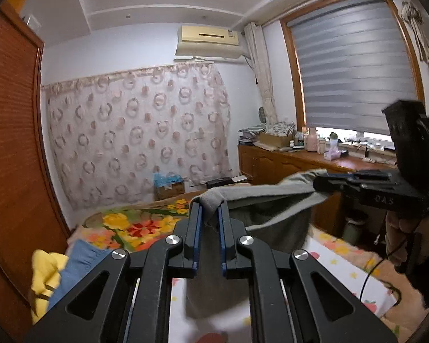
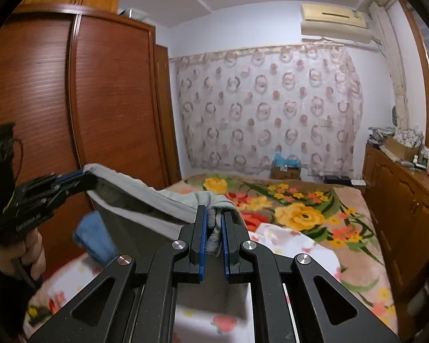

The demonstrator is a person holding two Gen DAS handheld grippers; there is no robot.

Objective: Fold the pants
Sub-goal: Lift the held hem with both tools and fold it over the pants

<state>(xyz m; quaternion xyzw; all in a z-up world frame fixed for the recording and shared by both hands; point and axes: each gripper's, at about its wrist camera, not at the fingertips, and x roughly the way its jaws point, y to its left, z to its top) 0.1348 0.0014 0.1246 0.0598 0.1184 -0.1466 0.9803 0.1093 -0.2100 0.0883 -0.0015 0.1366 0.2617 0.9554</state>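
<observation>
Bed: I see a flower-printed brown blanket (image 2: 300, 214) at centre right.
Wardrobe: my view's left holds a reddish wooden wardrobe (image 2: 105, 100).
Wall: a circle-patterned sheer curtain (image 1: 137, 131) hangs mid-frame, a cream air conditioner (image 1: 208, 38) above it.
Window: grey striped blind (image 1: 351, 65), upper right.
Clothes: yellow garment (image 1: 44, 274) beside blue garment (image 1: 77, 268), lower left.

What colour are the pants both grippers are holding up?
Grey, the pants look plain with no pattern, best seen in the right wrist view.
</observation>
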